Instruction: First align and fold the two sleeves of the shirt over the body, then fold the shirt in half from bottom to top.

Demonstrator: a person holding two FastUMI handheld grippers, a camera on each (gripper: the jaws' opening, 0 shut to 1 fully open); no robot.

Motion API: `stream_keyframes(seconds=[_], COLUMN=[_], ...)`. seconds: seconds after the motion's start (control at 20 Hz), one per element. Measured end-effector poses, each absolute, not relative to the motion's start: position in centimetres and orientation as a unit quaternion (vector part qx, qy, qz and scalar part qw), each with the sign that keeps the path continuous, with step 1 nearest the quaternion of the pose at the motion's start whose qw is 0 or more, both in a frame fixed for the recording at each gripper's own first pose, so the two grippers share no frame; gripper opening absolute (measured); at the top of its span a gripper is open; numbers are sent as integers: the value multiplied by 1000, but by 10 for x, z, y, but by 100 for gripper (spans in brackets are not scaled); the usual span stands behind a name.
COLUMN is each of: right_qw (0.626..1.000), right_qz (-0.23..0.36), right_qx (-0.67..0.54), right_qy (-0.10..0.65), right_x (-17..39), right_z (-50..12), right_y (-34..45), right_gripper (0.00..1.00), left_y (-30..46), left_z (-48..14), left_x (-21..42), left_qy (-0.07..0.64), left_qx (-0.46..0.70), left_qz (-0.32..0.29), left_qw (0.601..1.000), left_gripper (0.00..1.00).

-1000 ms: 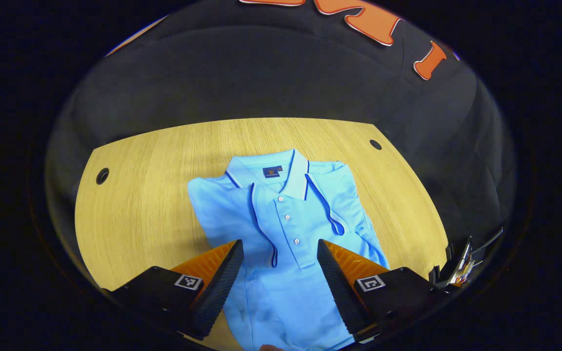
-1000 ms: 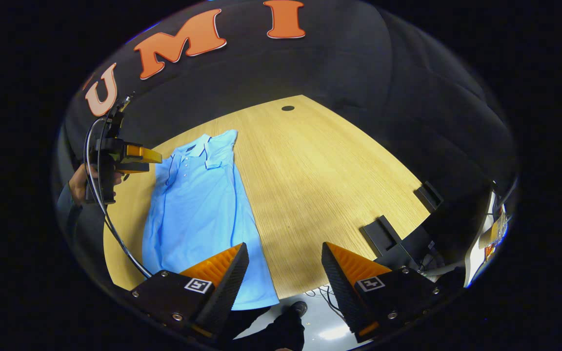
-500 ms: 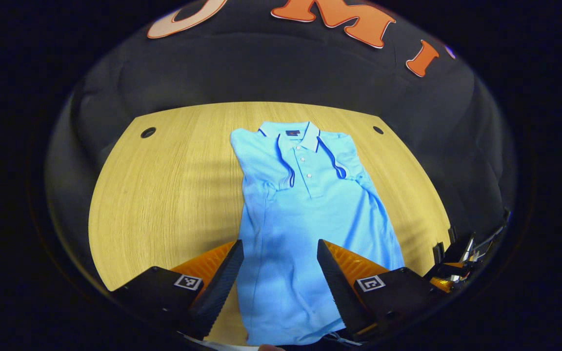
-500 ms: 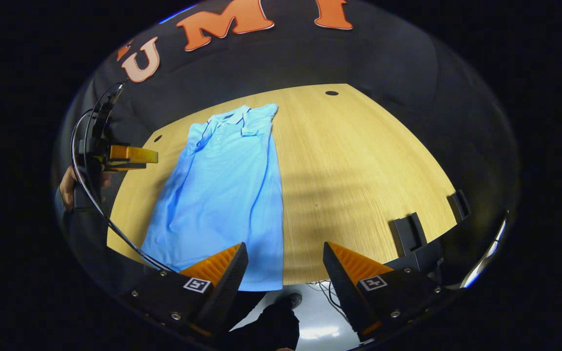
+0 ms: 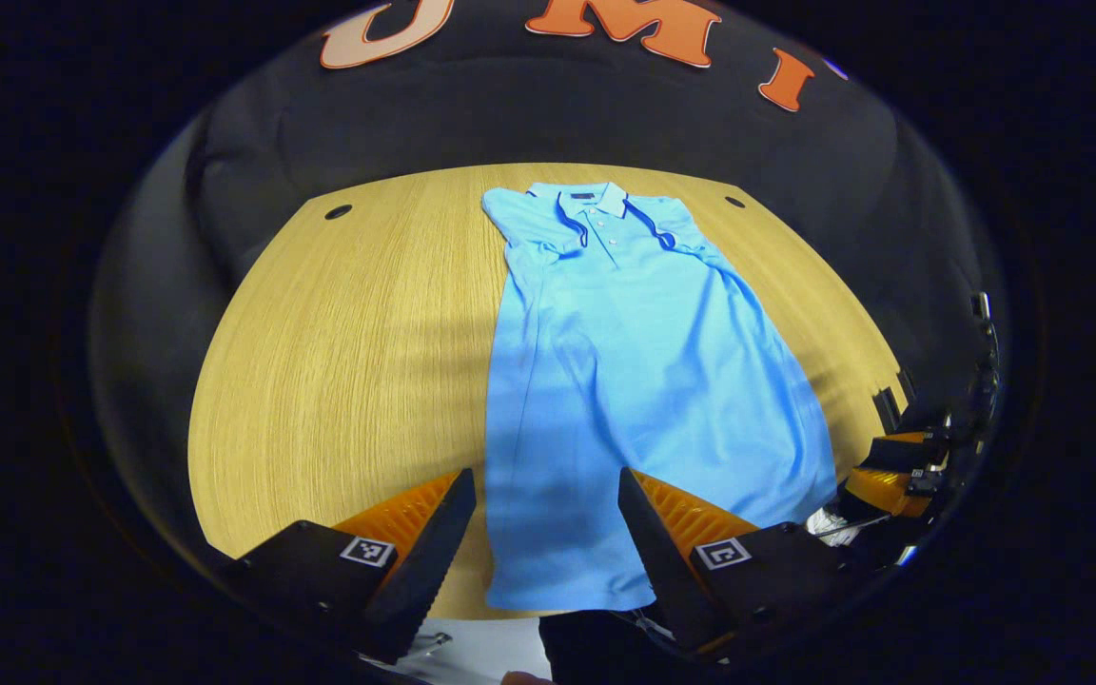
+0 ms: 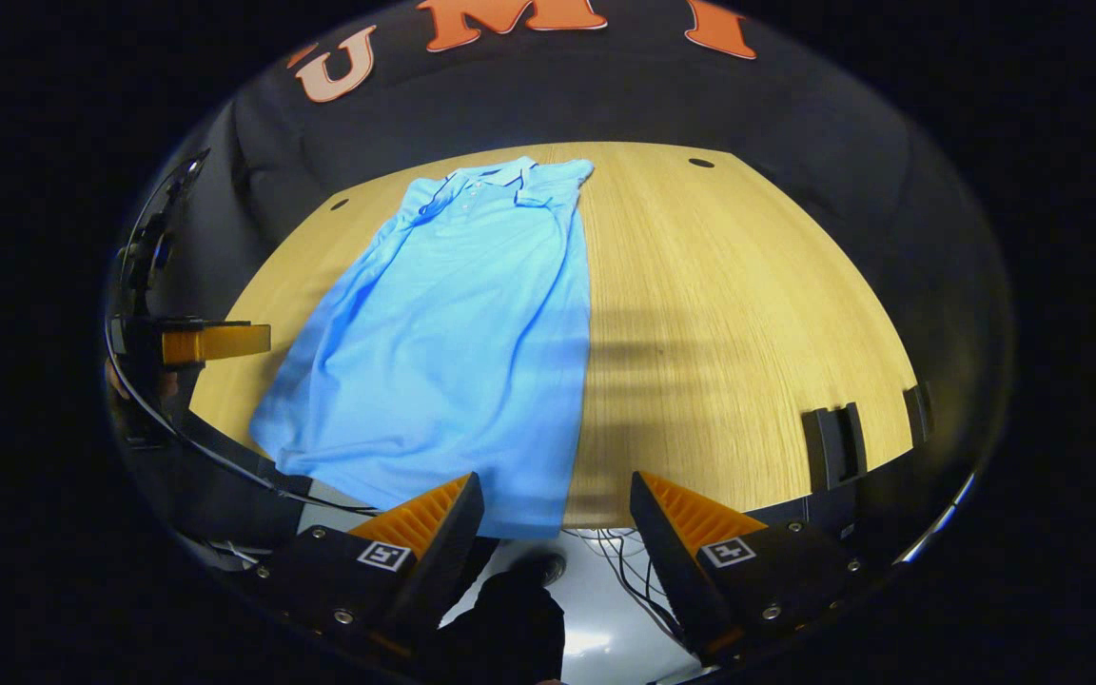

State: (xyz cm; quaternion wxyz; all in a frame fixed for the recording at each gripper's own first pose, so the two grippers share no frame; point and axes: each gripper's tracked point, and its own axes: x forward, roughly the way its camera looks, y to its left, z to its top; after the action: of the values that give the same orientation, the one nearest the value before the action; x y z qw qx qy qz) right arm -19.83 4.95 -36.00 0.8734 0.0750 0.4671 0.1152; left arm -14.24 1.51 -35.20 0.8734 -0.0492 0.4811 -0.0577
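Note:
A light blue polo shirt [image 5: 634, 371] lies flat on the wooden table [image 5: 339, 362], collar at the far end, both sleeves folded over the body; in the right gripper view the shirt [image 6: 462, 333] lies left of centre. My left gripper [image 5: 546, 538] is open above the shirt's bottom hem at the table's near edge, nothing between its fingers. My right gripper [image 6: 556, 542] is open over the near table edge, beside the hem's right corner, holding nothing. The left gripper [image 6: 210, 342] and the hand holding it appear at the left of the right gripper view. The right gripper [image 5: 890, 476] appears at the right of the left gripper view.
The table has round cable holes at its far corners [image 5: 339, 211] [image 5: 734, 202]. Two black brackets [image 6: 833, 442] sit on the table's near right edge. Cables [image 6: 624, 561] and pale floor lie below the near edge. A black cable [image 6: 225, 457] trails from the left gripper.
Both grippers have drawn back from the collar end toward the near table edge. The shirt now appears whole, hem included. Both stayed open.

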Motion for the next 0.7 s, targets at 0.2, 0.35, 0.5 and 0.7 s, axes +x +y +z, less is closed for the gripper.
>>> stream_keyframes(seconds=[0.2,0.35,0.5,0.7], right_qw=[872,870,870,877], right_qz=[126,129,124,114], right_qx=[56,53,27,23], right_qy=[469,472,477,466], right_x=[-201,-202,-203,-194], right_z=[-373,-382,-390,-390], right_y=[61,71,71,76], right_gripper=[95,95,95,91], left_y=[15,28,35,27], left_z=[-375,-393,-408,-413], left_x=[-171,-184,-189,-185], left_qy=[488,487,479,461], left_qx=[-49,-26,-16,-25], left_qz=[-56,-33,-6,-4], left_qw=[870,872,878,887], left_gripper=[99,100,100,99])
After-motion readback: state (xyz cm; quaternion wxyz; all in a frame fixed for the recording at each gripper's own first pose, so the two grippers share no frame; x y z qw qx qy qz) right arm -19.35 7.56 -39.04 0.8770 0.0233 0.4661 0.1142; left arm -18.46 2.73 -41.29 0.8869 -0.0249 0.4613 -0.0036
